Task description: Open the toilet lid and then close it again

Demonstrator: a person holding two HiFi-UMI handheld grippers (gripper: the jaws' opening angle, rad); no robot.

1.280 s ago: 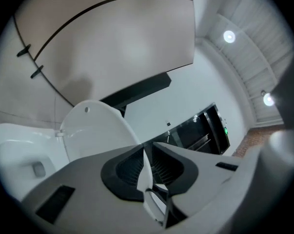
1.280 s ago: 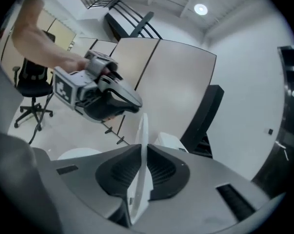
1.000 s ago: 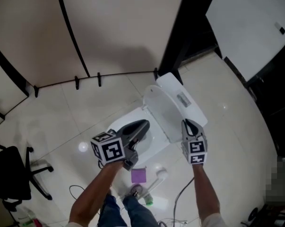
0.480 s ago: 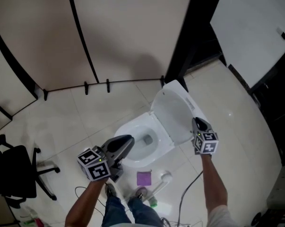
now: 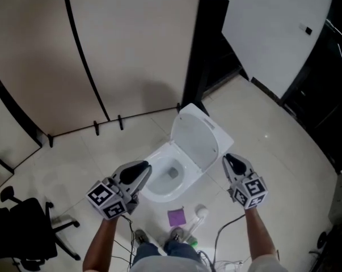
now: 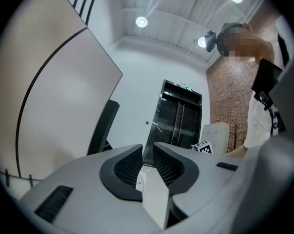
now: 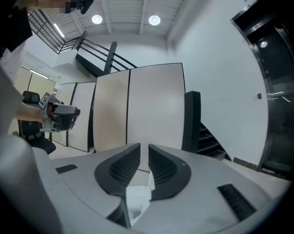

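In the head view a white toilet [image 5: 159, 180] stands on the pale tiled floor, its lid [image 5: 196, 143] raised and leaning back. My left gripper [image 5: 141, 170] hovers at the bowl's left front, clear of it. To the right of the lid, my right gripper [image 5: 232, 162] touches nothing. The left gripper [image 6: 147, 152] has its jaws a narrow slit apart with nothing between them. The right gripper [image 7: 144, 152] has just opened a little and also holds nothing. Both gripper views look level across the room, and the toilet is not in them.
A purple square [image 5: 176, 216] and a white bottle-like thing [image 5: 199, 213] lie on the floor in front of the bowl, near my feet and some cables. Beige partition panels [image 5: 131, 44] and a black column [image 5: 196, 50] stand behind. An office chair [image 5: 23, 231] is at lower left.
Both grippers have pulled back and up from the toilet. The right one has left the lid's edge and the left one is no longer over the bowl. The lid stays raised.
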